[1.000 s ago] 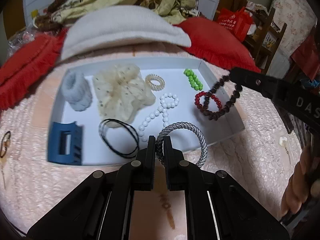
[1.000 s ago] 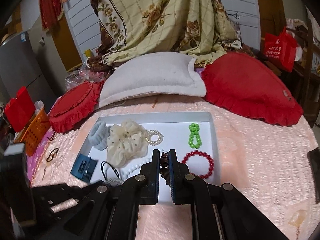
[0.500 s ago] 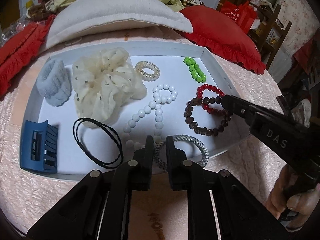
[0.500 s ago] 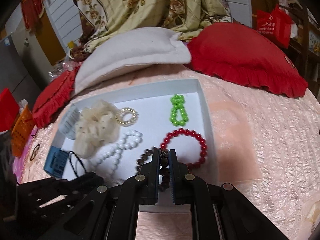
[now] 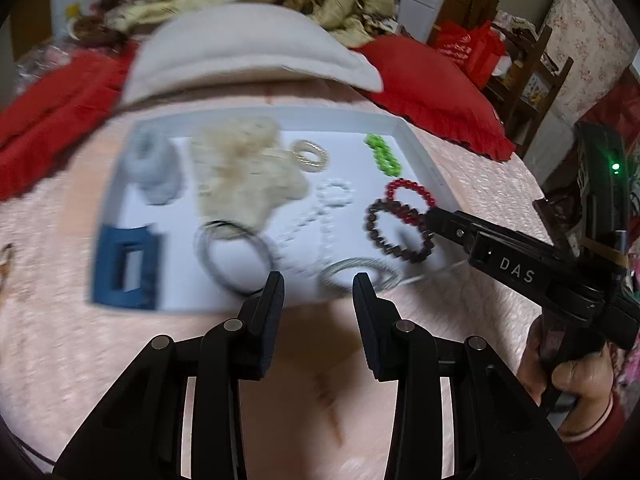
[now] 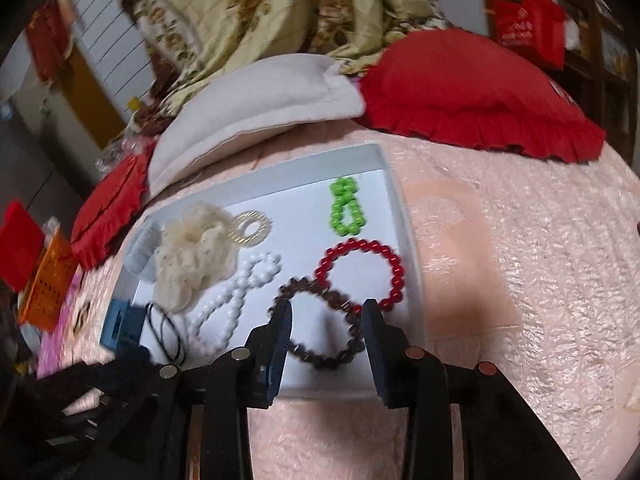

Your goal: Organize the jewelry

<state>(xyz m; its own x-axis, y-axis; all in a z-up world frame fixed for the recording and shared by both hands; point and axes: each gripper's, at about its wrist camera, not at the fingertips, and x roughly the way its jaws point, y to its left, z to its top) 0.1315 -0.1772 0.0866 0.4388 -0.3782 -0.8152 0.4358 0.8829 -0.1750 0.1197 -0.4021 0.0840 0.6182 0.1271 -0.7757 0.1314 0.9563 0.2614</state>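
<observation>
Right gripper (image 6: 326, 310) jaws wide apart, empty, straddling brown bead bracelet (image 6: 320, 326) in white tray (image 6: 394, 196); left gripper (image 5: 318, 290) likewise spread, empty, just short of grey braided bracelet (image 5: 358, 274).

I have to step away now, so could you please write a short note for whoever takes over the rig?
Left tongs: open, empty, by the tray's near edge, close to the grey braided bracelet.
Right tongs: open, empty, over the dark brown bead bracelet, which touches the red bead bracelet.
Done: every visible piece lies in the tray.
Left: none visible; perhaps straightening.
</observation>
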